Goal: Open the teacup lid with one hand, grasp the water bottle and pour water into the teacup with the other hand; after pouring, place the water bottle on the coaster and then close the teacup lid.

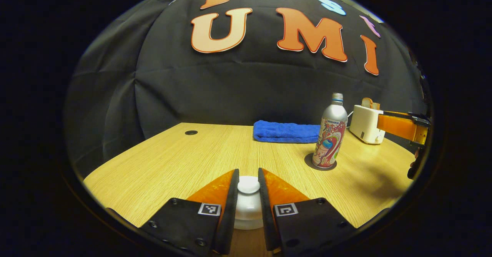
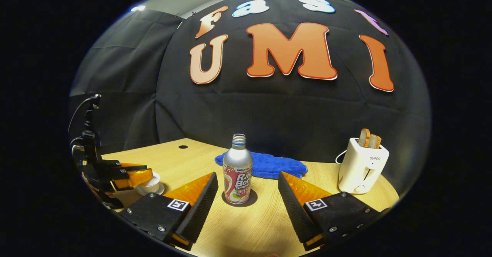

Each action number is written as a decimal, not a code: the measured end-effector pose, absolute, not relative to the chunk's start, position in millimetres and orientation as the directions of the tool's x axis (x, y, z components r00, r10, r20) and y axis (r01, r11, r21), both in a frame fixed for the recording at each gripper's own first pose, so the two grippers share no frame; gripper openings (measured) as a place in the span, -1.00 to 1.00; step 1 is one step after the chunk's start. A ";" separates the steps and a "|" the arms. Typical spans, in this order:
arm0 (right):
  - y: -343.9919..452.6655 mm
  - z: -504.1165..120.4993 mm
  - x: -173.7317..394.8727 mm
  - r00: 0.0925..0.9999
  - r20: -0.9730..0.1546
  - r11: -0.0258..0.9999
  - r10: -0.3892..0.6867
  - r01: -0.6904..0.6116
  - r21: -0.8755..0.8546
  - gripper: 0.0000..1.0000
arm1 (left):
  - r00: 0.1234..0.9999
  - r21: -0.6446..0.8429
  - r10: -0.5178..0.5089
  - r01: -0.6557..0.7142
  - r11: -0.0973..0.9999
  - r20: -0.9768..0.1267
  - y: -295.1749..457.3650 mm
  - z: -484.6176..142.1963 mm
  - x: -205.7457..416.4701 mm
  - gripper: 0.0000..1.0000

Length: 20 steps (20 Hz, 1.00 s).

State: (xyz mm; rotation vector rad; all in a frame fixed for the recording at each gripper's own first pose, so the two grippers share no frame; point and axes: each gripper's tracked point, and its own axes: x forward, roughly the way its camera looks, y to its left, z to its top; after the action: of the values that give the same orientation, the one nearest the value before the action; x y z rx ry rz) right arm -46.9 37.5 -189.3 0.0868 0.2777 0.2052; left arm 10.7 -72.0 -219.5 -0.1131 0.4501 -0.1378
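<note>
Two grippers working: my left gripper (image 1: 248, 195) is pinching the teacup lid (image 1: 248, 184); my right gripper (image 2: 248, 197), gaping wide, is lining up behind the bottle (image 2: 237, 170) ahead, standing on its coaster (image 2: 253, 201).

Both views low, facing the wall, sharing the water bottle (image 1: 329, 136), perhaps nearer rightward

"SUPOR" on toaster (image 2: 361, 164); "SANGARIA" on bottle (image 2: 237, 172)

A staged recording booth is indicated. Black cloth (image 2: 292, 107) is hung behind a wooden table (image 2: 246, 226). Household props, a toaster (image 2: 361, 166) at right and a blue towel (image 2: 269, 165) at centre, are laid out.
</note>
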 end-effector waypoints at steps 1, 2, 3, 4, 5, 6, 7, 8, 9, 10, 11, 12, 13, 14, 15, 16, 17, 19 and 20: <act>34.4 -187.5 -49.0 0.944 -0.258 0.977 0.207 -0.184 0.112 0.89 | 0.891 -0.129 -0.147 0.101 0.987 -0.430 -68.8 -220.4 10.9 -0.31; 31.3 -185.8 -51.8 0.947 -0.255 0.978 0.198 -0.175 0.110 0.89 | 0.890 -0.118 -0.138 0.095 0.988 -0.435 -65.9 -221.7 10.5 -0.07; 29.8 -183.4 -54.0 0.949 -0.249 0.979 0.195 -0.171 0.115 0.88 | 0.892 -0.110 -0.131 0.092 0.990 -0.433 -64.3 -220.9 10.7 0.03; 27.7 -182.4 -55.9 0.950 -0.246 0.979 0.191 -0.166 0.118 0.89 | 0.892 -0.107 -0.136 0.099 0.989 -0.430 -65.6 -218.4 10.5 0.14; 26.3 -180.1 -58.1 0.952 -0.239 0.979 0.189 -0.164 0.121 0.89 | 0.896 -0.102 -0.137 0.103 0.989 -0.423 -67.2 -215.8 10.6 0.25; 23.5 -176.9 -60.6 0.956 -0.233 0.981 0.180 -0.157 0.113 0.89 | 0.904 -0.102 -0.139 0.106 0.989 -0.405 -68.8 -208.9 12.6 0.35; 18.9 -173.0 -61.6 0.961 -0.221 0.984 0.164 -0.143 0.107 0.88 | 0.914 -0.103 -0.138 0.106 0.989 -0.382 -70.3 -200.0 14.1 0.44; 15.4 -169.9 -62.7 0.966 -0.210 0.985 0.152 -0.132 0.108 0.89 | 0.923 -0.103 -0.135 0.105 0.989 -0.359 -71.3 -190.5 15.3 0.52; 14.5 -167.4 -64.0 0.967 -0.206 0.986 0.149 -0.129 0.106 0.88 | 0.931 -0.100 -0.135 0.107 0.989 -0.338 -72.6 -181.0 16.7 0.62; 10.9 -164.2 -66.6 0.971 -0.198 0.988 0.135 -0.118 0.098 0.87 | 0.940 -0.096 -0.135 0.110 0.989 -0.315 -73.2 -170.0 17.2 0.77; 6.9 -159.3 -67.5 0.976 -0.184 0.991 0.117 -0.102 0.089 0.88 | 0.949 -0.091 -0.135 0.113 0.989 -0.284 -75.6 -155.7 18.0 0.84; 3.4 -154.9 -68.2 0.981 -0.169 0.993 0.100 -0.087 0.082 0.88 | 0.957 -0.089 -0.134 0.115 0.989 -0.257 -79.2 -144.5 19.3 0.92; 0.7 -149.6 -70.5 0.985 -0.152 0.995 0.082 -0.072 0.073 0.88 | 0.965 -0.090 -0.134 0.117 0.989 -0.223 -82.6 -130.8 20.3 0.92; -1.3 -145.3 -72.0 0.988 -0.138 0.996 0.071 -0.063 0.063 0.88 | 0.972 -0.096 -0.143 0.126 0.987 -0.188 -88.3 -116.3 21.2 0.92; -1.9 -141.8 -73.4 0.990 -0.124 0.997 0.061 -0.055 0.053 0.88 | 0.975 -0.098 -0.150 0.135 0.986 -0.164 -93.0 -105.9 20.7 0.92; -0.3 -139.1 -75.7 0.992 -0.111 0.998 0.058 -0.054 0.045 0.87 | 0.978 -0.096 -0.156 0.144 0.985 -0.136 -96.8 -93.3 19.6 0.93; 0.7 -137.0 -77.3 0.993 -0.103 0.998 0.056 -0.053 0.036 0.87 | 0.981 -0.091 -0.159 0.149 0.985 -0.114 -101.3 -83.7 19.6 1.00; 5.0 -133.5 -81.9 0.995 -0.086 0.998 0.059 -0.056 0.034 0.87 | 0.983 -0.093 -0.170 0.163 0.982 -0.072 -109.5 -66.9 17.8 0.97; 5.8 -132.5 -83.5 0.995 -0.081 0.998 0.059 -0.056 0.037 0.87 | 0.983 -0.094 -0.174 0.168 0.981 -0.056 -113.8 -58.7 16.8 0.94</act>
State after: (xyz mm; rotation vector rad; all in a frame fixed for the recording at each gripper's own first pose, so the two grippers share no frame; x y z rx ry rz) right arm -83.5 5.8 -132.5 0.0350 0.0821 0.0578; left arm 16.8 -113.8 -58.7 -0.0888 0.0645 -0.1722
